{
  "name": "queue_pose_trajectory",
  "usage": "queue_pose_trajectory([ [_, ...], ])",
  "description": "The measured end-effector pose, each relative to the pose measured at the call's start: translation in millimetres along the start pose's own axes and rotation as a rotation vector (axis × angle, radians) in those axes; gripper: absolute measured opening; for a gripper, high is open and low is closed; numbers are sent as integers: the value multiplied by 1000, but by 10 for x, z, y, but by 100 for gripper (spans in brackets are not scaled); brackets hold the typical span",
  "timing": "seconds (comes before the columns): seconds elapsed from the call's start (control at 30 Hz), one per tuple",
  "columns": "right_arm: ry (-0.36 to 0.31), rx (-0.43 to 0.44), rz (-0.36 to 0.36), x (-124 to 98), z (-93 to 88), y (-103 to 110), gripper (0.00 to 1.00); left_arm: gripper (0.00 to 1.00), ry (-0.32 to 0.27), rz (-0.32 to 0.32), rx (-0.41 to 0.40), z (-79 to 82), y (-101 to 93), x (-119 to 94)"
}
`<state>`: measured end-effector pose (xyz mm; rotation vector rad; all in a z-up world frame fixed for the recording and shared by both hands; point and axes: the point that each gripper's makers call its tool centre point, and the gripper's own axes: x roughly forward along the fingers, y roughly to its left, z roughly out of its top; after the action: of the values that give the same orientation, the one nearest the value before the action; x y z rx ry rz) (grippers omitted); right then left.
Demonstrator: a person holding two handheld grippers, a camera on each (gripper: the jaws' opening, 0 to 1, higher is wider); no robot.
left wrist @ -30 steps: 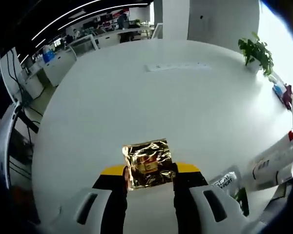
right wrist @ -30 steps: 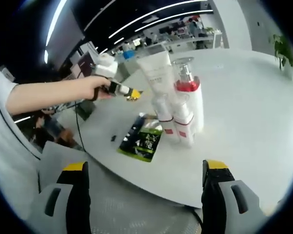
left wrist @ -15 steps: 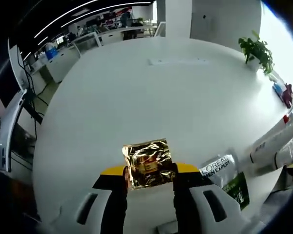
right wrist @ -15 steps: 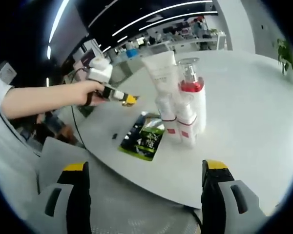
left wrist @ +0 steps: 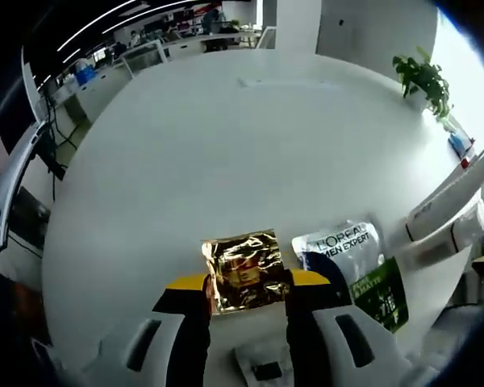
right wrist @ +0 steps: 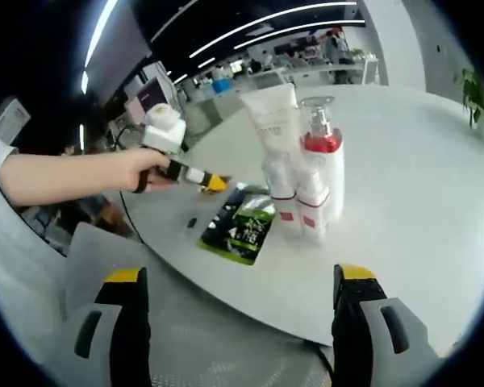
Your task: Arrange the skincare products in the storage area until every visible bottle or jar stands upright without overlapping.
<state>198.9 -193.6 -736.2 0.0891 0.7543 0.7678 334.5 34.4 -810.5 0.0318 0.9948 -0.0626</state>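
White and round, the big office table (left wrist: 226, 137) carries a tight cluster of upright white bottles and a tube (right wrist: 300, 173), with a flat dark-and-green printed sachet (right wrist: 240, 226) lying just beside them. The left gripper (left wrist: 247, 292) is clamped on a crinkled gold foil packet (left wrist: 244, 268), held above the table near the sachet; the right gripper (right wrist: 240, 302) hangs with jaws wide apart, off the table edge. Risks, as I judge them — the thin foil slipping out, or a careless sweep toppling the bottles. The sachet's long axis runs toward the bottles.
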Motion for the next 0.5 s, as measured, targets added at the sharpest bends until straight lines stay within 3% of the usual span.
queue_pose_trajectory([
  [0.5,-7,0,-6,3,17,-20,94,33,7,12,-26,-186,-69,4],
])
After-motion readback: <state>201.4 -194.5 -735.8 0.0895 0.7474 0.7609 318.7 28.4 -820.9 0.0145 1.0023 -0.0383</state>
